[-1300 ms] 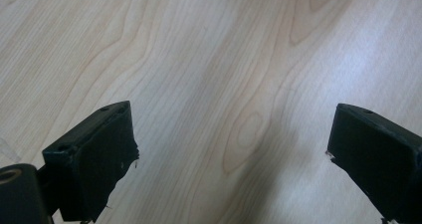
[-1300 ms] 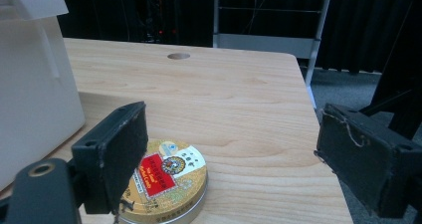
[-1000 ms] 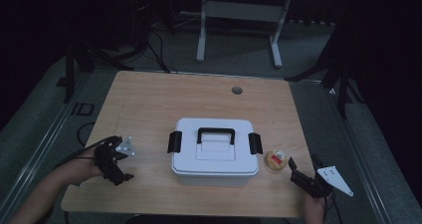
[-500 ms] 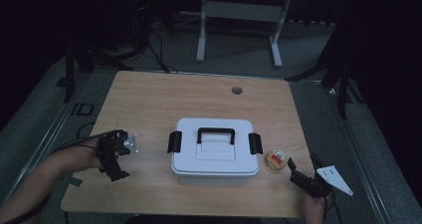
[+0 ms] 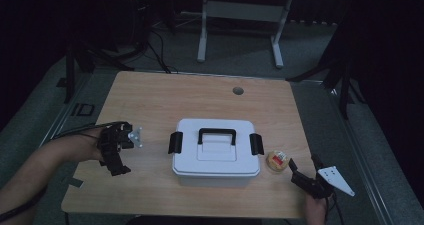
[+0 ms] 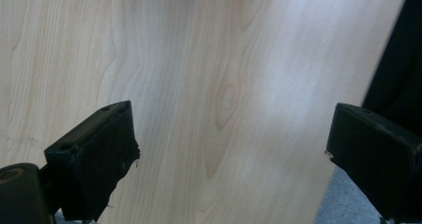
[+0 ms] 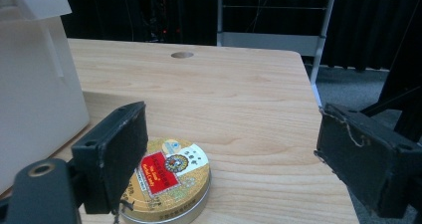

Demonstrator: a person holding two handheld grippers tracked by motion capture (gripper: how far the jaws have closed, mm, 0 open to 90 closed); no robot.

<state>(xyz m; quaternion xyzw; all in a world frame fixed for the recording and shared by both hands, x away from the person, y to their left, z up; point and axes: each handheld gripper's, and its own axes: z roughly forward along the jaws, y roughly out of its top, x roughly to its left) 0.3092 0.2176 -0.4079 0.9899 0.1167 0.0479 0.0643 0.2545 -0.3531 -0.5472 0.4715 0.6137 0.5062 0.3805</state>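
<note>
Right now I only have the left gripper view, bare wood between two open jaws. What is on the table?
Observer: A white box with a black handle sits mid-table, lid on, to the right of your left gripper.
Operator: Anything else near it?
Observer: A small round gold tin with a red label lies flat on the wood just right of the box, apart from it.
Operator: Where is the right gripper?
Observer: At the table's near right corner, the right gripper points at the tin, jaws wide open, nothing between them; the tin lies by its left jaw.
</note>
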